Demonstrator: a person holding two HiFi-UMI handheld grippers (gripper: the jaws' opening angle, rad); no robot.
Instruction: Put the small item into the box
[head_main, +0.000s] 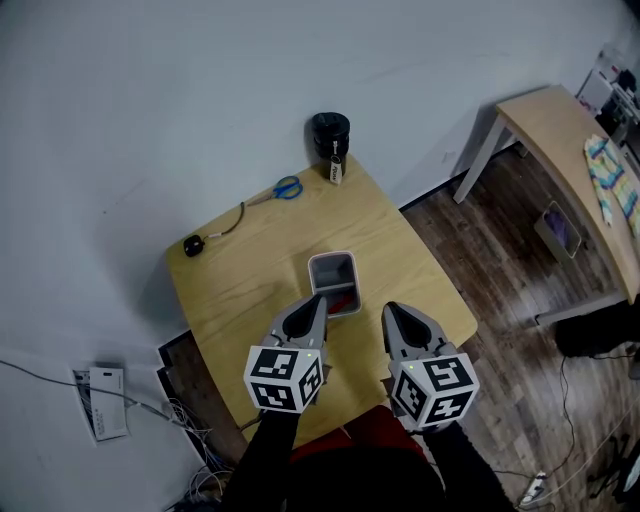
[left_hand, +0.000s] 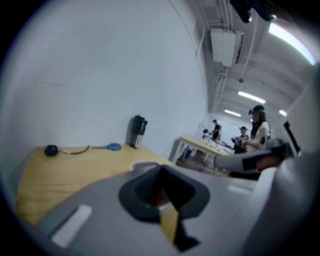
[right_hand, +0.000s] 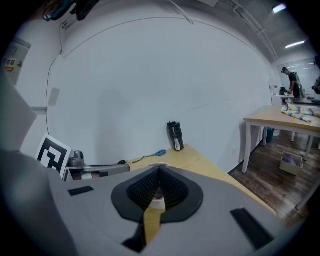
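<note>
A small grey box (head_main: 331, 262) stands near the middle of the wooden table (head_main: 235, 285), with a red small item (head_main: 343, 298) lying inside at its near end. My left gripper (head_main: 317, 299) hovers just over the box's near left corner, jaws shut and empty. Close by, my right gripper (head_main: 390, 309) hangs to the right of the box, also shut with nothing held. In the left gripper view the shut jaws (left_hand: 161, 167) fill the lower frame, and a bit of red (left_hand: 158, 199) shows through the gap. The right gripper view shows its closed jaws (right_hand: 160, 168) likewise.
A black bottle (head_main: 330, 133) stands at the table's far edge, blue scissors (head_main: 287, 187) lie left of it, and a black round object with a cord (head_main: 193, 245) is at the far left. A second table (head_main: 560, 130) stands to the right. Cables lie on the floor (head_main: 105, 400).
</note>
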